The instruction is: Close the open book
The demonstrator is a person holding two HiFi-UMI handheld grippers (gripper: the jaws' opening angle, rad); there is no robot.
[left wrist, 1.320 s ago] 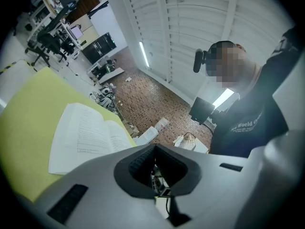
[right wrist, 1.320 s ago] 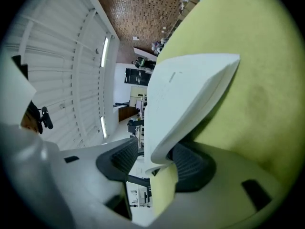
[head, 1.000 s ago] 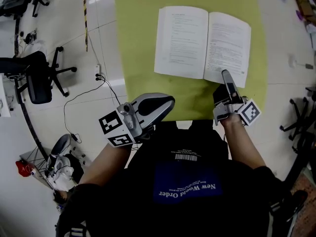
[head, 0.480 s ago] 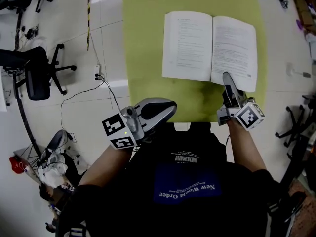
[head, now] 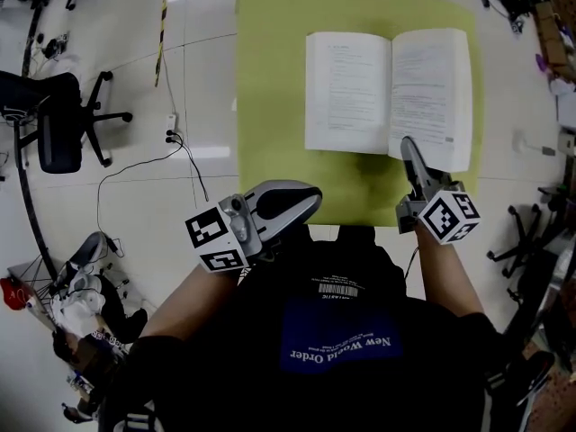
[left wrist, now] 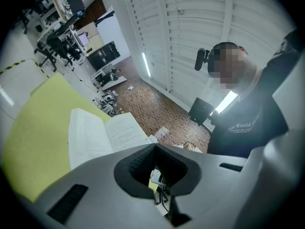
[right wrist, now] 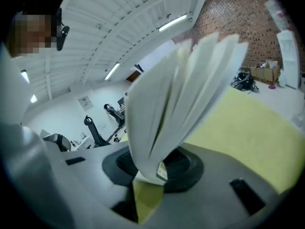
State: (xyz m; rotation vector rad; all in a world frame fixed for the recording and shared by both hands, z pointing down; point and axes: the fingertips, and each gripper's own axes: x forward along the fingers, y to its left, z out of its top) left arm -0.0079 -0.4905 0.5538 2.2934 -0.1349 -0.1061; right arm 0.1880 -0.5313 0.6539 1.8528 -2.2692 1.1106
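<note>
Head view: the book [head: 387, 93] lies open on the yellow-green bench [head: 270, 79], so it is not closed yet. The right tongs [head: 409, 147] reach out to the near corner of the right-hand side of the book, pointing forward and a little down. That side looks lifted a bit. The left tongs [head: 301, 196] wait by the near edge of the bench, well apart from the book.

Left gripper view: the left tongs [left wrist: 155, 149] are pressed together with nothing in them. They point level, and the open book [left wrist: 102, 135] shows beyond them on the bench [left wrist: 38, 123].

Right gripper view: the right tongs [right wrist: 152, 168] have just been closing and pinch the corner of a bunch of pages from the book [right wrist: 181, 94]. The pages stand up and fan out above the bench [right wrist: 238, 128]. The grab looks done. What is left is to swing those pages over onto the other side and let go
</note>
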